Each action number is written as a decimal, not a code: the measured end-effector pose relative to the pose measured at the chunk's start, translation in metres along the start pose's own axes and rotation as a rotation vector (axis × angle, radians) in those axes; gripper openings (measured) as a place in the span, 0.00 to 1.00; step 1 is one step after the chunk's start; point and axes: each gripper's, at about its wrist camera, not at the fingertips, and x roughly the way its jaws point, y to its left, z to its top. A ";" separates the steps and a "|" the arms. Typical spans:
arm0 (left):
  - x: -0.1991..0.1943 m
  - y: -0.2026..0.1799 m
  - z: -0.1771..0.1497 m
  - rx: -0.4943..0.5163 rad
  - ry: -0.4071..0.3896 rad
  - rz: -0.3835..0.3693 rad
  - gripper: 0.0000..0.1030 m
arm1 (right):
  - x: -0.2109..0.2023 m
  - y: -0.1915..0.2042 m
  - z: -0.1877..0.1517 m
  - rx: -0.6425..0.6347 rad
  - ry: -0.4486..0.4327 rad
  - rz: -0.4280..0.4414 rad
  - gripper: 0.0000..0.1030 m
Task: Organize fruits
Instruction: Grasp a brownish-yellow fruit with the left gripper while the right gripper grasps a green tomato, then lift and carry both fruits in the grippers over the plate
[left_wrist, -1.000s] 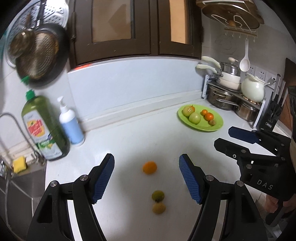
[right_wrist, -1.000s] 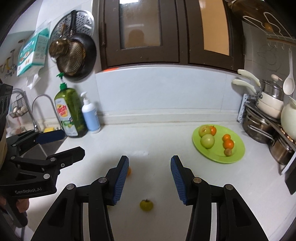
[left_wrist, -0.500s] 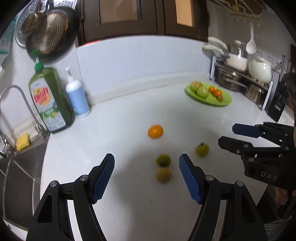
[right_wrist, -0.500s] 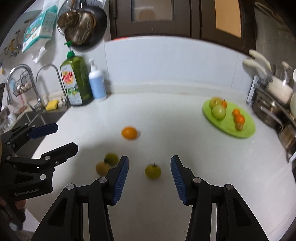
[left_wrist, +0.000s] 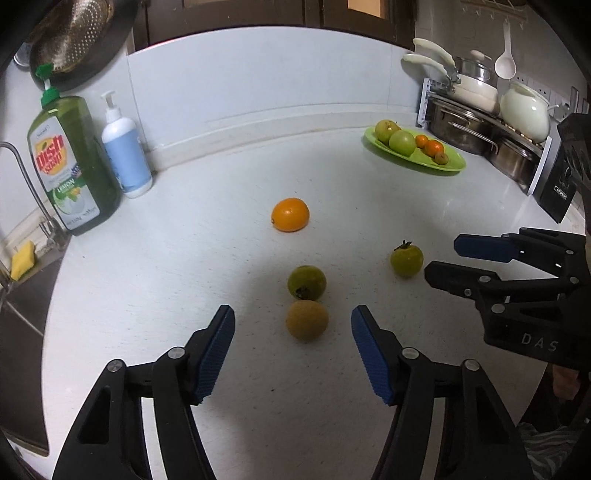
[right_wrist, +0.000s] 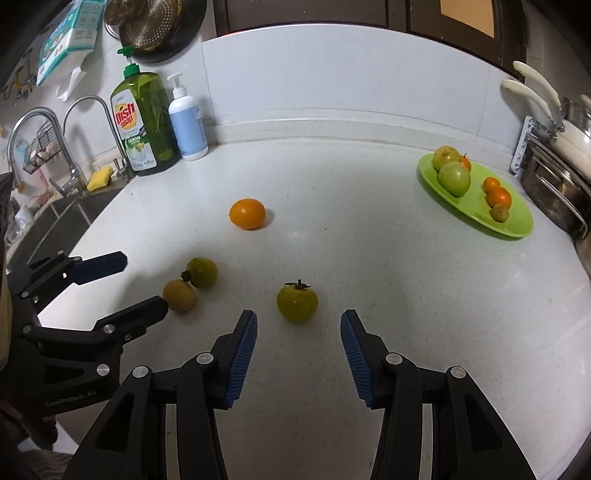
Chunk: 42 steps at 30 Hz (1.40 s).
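This is a home kitchen. A white table runs along a pale backsplash, with a sink and curved faucet at its end. A green dish soap bottle and a pump bottle stand beside it. Steel pots sit stacked on a rack, a ladle hangs on the wall, and a colander hangs above.
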 end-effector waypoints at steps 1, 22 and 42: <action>0.003 -0.001 0.000 -0.005 0.005 -0.005 0.57 | 0.002 -0.001 0.000 0.002 0.002 0.007 0.47; 0.025 0.001 0.001 -0.057 0.057 -0.028 0.30 | 0.034 0.001 0.011 -0.025 0.043 0.051 0.37; -0.005 -0.003 0.013 -0.043 -0.010 -0.035 0.28 | 0.006 0.003 0.015 -0.022 -0.009 0.052 0.30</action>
